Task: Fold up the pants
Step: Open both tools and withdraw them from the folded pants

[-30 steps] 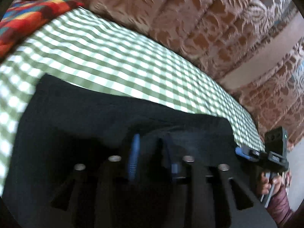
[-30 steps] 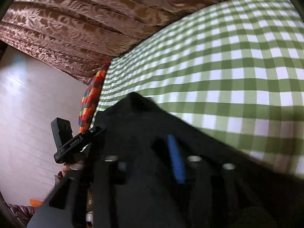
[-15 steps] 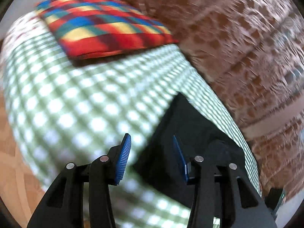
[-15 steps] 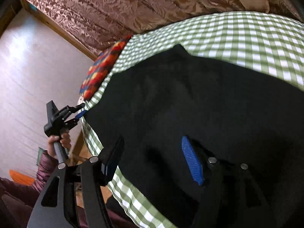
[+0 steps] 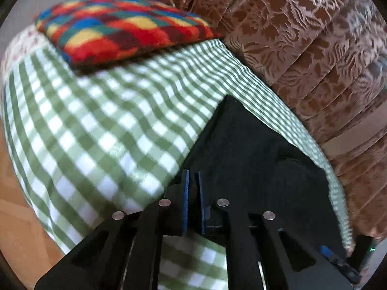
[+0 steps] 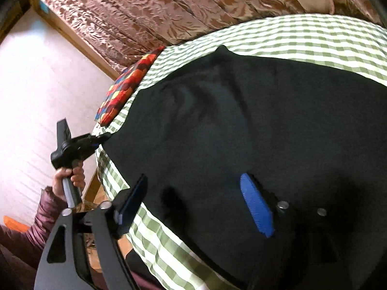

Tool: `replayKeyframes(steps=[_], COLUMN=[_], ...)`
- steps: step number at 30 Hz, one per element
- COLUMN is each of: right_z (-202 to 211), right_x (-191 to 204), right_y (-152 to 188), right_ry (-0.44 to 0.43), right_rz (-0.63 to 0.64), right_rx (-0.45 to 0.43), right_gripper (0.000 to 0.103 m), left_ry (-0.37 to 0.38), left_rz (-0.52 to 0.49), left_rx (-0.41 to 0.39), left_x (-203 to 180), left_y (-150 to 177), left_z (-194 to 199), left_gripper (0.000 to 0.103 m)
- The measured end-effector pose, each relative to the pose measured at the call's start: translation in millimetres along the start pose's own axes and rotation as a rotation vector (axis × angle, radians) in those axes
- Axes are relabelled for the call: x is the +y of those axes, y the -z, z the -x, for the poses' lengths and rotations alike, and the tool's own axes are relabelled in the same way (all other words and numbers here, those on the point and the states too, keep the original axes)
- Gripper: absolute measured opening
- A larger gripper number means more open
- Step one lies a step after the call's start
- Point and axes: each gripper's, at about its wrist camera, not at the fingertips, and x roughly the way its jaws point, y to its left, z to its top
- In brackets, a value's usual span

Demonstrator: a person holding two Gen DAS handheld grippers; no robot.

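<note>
Brown patterned curtains hang behind a bed with a green checked sheet, and a colourful checked cushion lies at its far left end. On the sheet, the black pants are spread flat as a wide dark shape, one corner pointing toward the curtains.

At the left, the left gripper has changed most. Half a second ago its blue pads stood wide apart above the sheet; now they are almost together at the near left edge of the pants. Whether cloth is really caught between them I cannot tell, because a thin gap shows.

At the right, the right gripper is open as before, its two pads well apart over the near edge of the pants, holding nothing.

I judge that a new fold is beginning: the left side takes its corner first, and the right side must close next.
</note>
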Motion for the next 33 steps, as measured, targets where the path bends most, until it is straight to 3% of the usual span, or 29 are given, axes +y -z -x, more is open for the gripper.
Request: replayKeyframes(steps=[1, 4, 5, 7, 10, 13, 15, 18, 20, 23, 26, 28, 30, 31, 33], right_z=[-1, -5, -6, -7, -9, -10, -9, -6, 0, 23, 47, 61, 70, 72, 80], right_x=[2, 9, 11, 12, 10, 10, 10, 9, 8, 7, -1, -10, -24, -34, -44], right_y=[1, 4, 5, 7, 7, 5, 6, 4, -1, -5, 0, 11, 28, 38, 54], right_ry=[0.007, 0.033, 0.045, 0.054, 0.048, 0.036, 0.035, 0.027, 0.021, 0.075, 0.199, 0.329, 0.429, 0.461, 0.429], right_rz=[0.012, 0.066, 0.081, 0.090, 0.090, 0.092, 0.090, 0.063, 0.032, 0.011, 0.023, 0.048, 0.045, 0.032, 0.034], right_rx=[0.004, 0.010, 0.008, 0.007, 0.014, 0.017, 0.010, 0.004, 0.013, -0.029, -0.079, -0.093, -0.085, -0.077, -0.117], right_gripper=[0.086, 0.088, 0.088, 0.088, 0.091, 0.093, 0.093, 0.093, 0.092, 0.091, 0.074, 0.063, 0.059, 0.053, 0.053], left_ry=[-0.015, -0.153, -0.156, -0.127, -0.080, -0.193, -0.146, 0.006, 0.101, 0.111, 0.092, 0.024, -0.009, 0.006, 0.013], left_rz=[-0.010, -0.078, -0.061, -0.052, 0.037, 0.036, 0.019, -0.072, -0.162, -0.270, -0.314, -0.322, -0.313, -0.302, -0.310], left_rx=[-0.013, 0.010, 0.049, 0.015, -0.011, -0.061, -0.116, -0.152, -0.111, -0.087, -0.026, 0.009, 0.046, 0.042, 0.019], left_x=[-2, 0, 6, 12, 27, 28, 17, -16, -49, -85, -101, -97, -86, -80, -78], left_y=[-3, -3, 4, 14, 16, 12, 9, 12, 23, 42, 56, 63, 69, 70, 74], left_z=[1, -14, -22, -17, -2, 15, 30, 44, 36, 24, 5, -7, -19, -21, -18], left_gripper=[0.005, 0.004, 0.004, 0.004, 0.005, 0.005, 0.005, 0.008, 0.040, 0.050, 0.051, 0.051, 0.051, 0.051, 0.051])
